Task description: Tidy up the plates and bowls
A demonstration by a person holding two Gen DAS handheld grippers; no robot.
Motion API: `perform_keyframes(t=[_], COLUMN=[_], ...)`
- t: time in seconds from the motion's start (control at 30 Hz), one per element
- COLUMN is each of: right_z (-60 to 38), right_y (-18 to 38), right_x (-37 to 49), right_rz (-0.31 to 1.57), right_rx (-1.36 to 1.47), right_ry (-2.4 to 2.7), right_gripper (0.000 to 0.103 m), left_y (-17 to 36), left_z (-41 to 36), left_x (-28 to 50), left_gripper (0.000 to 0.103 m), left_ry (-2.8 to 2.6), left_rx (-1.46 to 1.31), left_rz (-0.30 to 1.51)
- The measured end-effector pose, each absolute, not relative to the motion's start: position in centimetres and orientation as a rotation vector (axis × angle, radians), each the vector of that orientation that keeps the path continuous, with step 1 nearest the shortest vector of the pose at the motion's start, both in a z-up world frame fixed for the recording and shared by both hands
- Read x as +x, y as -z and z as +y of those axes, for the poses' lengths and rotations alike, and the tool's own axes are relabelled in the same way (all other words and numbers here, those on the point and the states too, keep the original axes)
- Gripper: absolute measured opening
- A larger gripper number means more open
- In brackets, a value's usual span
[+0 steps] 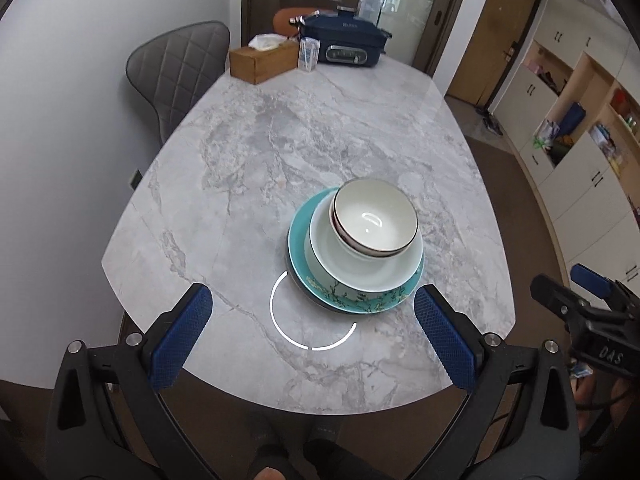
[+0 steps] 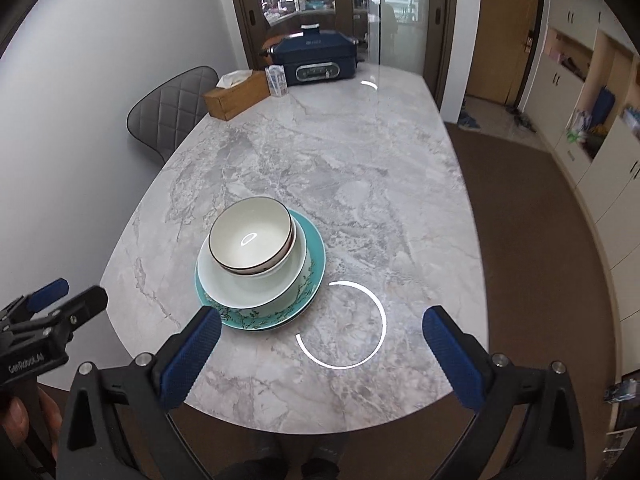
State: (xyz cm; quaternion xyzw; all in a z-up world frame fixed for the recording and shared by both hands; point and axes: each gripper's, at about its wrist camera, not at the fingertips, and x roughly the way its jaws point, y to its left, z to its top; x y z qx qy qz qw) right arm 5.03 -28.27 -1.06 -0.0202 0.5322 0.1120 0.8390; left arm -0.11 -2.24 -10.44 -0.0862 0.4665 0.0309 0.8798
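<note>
Two bowls (image 1: pixel 374 216), two plates (image 1: pixel 352 300), stacked.

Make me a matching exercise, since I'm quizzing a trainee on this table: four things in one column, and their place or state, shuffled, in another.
Things:
1. teal plate
2. dark-rimmed bowl
3. tissue box
4. left gripper

Places or states:
A. open, holding nothing
B. top of the stack
C. bottom of the stack, on the marble table
D. far end of the table, beside the blue cooker

Pairs: 1-C, 2-B, 3-D, 4-A
</note>
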Motion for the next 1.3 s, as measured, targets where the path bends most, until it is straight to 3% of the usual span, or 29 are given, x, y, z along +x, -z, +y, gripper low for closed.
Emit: perform_keyframes(t=[0.4,1.3], right_z=[-24.2,-23.7], right_y=[-4.8,-7.6], right_x=[-1.4,-3.5], right_rz=[1.034,0.975], right_rx=[-0.05,-0.062], right_ry=[-0.167,-0.169], right_gripper=[0.103,0.103], left_y=[5.8,1.1], left_z=[-0.5,-1.1], left_x=[-5.3,-9.5], left_gripper=[0.102,0.102], left_ry=[-0.042,0.025], left_rx=[-0.13,-0.141], left_rz=[0.883,0.781])
